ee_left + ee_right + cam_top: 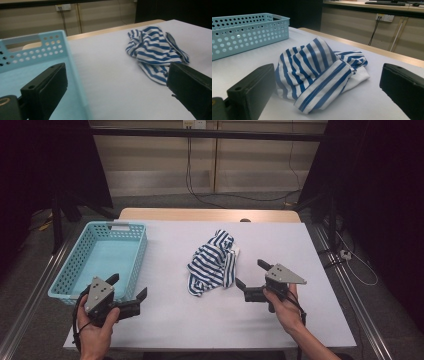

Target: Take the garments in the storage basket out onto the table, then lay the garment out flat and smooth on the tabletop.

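A white table (310, 265) takes the middle of the high view, and its far edge shows a strip of light wood. On its left part stands a light blue basket (75, 270) with small holes in its walls; in the left gripper view the same basket fills the left side of the frame, and in the right gripper view it is in the upper left. Near the centre of the table lies a blue and white striped cloth (214, 262), crumpled in a loose heap, well apart from the basket. In the right gripper view the cloth (317, 75) is in the middle of the frame, between the two black jaws but farther off, not touched by them. In the left gripper view the cloth (155, 51) is in the upper right. The right gripper (248, 276) is in the lower right of the high view, just beside the near right edge of the cloth, with its jaws spread wide and nothing between them. The left gripper (129, 286) is in the lower left, beside the near corner of the basket, its jaws also spread and holding nothing.
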`<state>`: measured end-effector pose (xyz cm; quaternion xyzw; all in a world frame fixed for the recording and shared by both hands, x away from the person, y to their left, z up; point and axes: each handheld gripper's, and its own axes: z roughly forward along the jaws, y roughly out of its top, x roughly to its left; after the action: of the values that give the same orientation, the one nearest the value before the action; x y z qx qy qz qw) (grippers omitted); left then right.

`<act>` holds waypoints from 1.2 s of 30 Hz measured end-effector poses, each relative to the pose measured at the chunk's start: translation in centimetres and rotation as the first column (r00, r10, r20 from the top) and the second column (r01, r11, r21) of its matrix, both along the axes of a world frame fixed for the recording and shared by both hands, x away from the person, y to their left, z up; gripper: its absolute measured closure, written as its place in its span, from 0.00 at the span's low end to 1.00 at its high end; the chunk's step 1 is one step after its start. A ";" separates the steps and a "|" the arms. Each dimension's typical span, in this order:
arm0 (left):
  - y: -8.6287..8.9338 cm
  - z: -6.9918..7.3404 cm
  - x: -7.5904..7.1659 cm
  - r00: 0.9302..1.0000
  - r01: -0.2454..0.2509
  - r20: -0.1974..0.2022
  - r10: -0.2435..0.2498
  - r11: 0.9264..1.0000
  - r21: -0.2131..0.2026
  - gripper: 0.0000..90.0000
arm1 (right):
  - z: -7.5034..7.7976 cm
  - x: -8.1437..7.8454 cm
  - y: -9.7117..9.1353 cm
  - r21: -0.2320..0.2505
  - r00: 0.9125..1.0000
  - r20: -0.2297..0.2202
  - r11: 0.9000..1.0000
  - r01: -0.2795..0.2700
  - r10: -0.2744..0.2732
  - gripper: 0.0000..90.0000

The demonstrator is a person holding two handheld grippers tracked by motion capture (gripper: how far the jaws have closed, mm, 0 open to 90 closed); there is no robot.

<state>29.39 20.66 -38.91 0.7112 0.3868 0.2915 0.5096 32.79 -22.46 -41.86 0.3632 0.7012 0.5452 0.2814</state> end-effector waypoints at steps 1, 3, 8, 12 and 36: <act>-0.5 0.0 0.0 1.000 0.027 -0.003 -0.027 1.000 0.012 0.04 | 0.0 0.2 0.2 -0.002 1.000 -0.003 1.000 -0.001 0.001 0.00; -1.3 -0.2 0.2 0.998 0.054 -0.015 -0.054 0.999 -0.007 0.04 | -0.2 0.6 0.4 -0.008 1.000 -0.009 1.000 -0.008 0.008 0.00; -3.6 -0.6 1.0 0.995 0.096 -0.030 -0.096 0.995 -0.017 0.04 | -0.4 1.5 0.8 -0.007 0.999 -0.030 1.000 -0.017 0.017 0.00; -5.2 -1.0 2.2 0.991 0.118 -0.057 -0.119 0.993 -0.013 0.04 | -0.3 2.2 1.1 -0.016 0.999 -0.039 1.000 -0.020 0.019 0.00; -12.1 -2.7 9.1 0.955 0.254 -0.172 -0.240 0.965 0.069 0.06 | -0.6 5.0 2.2 -0.125 0.983 -0.173 0.989 -0.084 0.062 0.22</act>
<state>38.53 8.58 -41.57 0.7976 0.3215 0.1837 0.4761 37.75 -20.28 -42.44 0.3628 0.7697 0.4750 0.2243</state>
